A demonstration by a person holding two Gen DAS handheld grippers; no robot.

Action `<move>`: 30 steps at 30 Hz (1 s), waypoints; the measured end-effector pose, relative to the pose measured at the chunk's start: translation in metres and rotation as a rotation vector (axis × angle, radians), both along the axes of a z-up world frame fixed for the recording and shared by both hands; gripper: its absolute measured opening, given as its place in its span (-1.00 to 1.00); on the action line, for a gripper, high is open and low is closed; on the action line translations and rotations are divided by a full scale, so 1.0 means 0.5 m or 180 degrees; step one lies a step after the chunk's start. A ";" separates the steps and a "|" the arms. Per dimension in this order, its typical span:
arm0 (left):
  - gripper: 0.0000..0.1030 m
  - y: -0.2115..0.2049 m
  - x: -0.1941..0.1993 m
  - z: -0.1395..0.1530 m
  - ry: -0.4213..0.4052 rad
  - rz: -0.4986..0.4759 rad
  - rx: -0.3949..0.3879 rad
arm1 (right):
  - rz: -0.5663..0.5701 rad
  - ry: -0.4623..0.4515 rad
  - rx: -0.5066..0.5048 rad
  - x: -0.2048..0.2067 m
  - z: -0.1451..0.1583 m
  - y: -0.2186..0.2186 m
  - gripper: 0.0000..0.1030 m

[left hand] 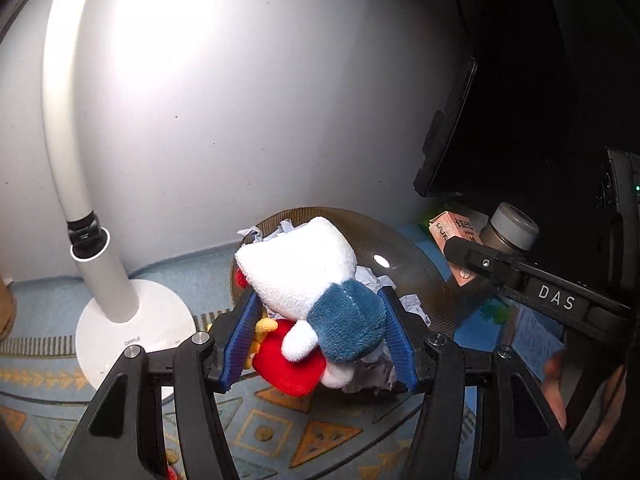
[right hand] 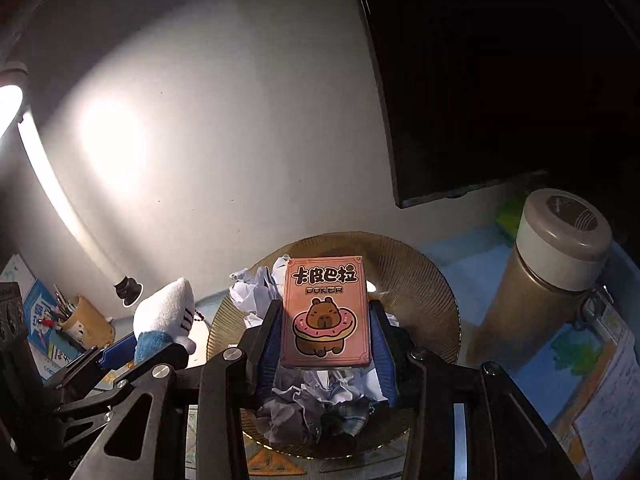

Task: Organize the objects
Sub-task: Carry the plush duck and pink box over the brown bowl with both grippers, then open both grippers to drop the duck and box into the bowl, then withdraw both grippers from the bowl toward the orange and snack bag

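Both tongs carry loads above the plate (right hand: 420, 280), the left gripper (left hand: 320, 332) clamped on the plush toy (left hand: 304, 272), the right gripper (right hand: 326, 336) on the card box (right hand: 326, 308); next, I judge, each needs a tidy resting place.

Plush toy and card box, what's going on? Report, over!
Left gripper shut on plush toy. Right gripper shut on card box. Both above plate of crumpled paper.

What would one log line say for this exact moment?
left gripper: jaws shut on white-and-blue plush toy | right gripper: jaws shut on pink poker card box | both above ribbed amber glass plate
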State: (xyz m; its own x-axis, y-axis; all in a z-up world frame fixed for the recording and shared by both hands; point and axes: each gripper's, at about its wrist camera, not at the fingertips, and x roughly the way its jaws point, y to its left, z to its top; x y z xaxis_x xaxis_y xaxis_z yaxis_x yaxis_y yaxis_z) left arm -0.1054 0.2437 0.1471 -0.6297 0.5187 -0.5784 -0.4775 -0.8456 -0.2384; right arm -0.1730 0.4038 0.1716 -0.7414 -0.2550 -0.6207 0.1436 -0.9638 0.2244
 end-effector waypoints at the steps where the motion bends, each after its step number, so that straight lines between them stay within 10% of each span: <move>1: 0.12 0.012 -0.013 -0.004 0.0024 -0.0015 -0.0008 | -0.0012 -0.0024 -0.0021 -0.015 -0.007 0.003 -0.22; 6: 0.85 0.038 -0.047 -0.028 0.0019 0.0015 0.0050 | -0.0015 -0.0176 -0.0109 -0.059 -0.041 0.019 0.17; 23: 0.85 -0.242 0.192 0.091 0.0433 0.0547 0.0173 | 0.0632 0.0063 -0.0082 0.189 0.035 -0.083 0.17; 30: 0.85 -0.409 0.295 0.034 0.0409 0.1111 0.0162 | 0.0910 -0.0121 0.0107 0.276 -0.076 -0.180 0.17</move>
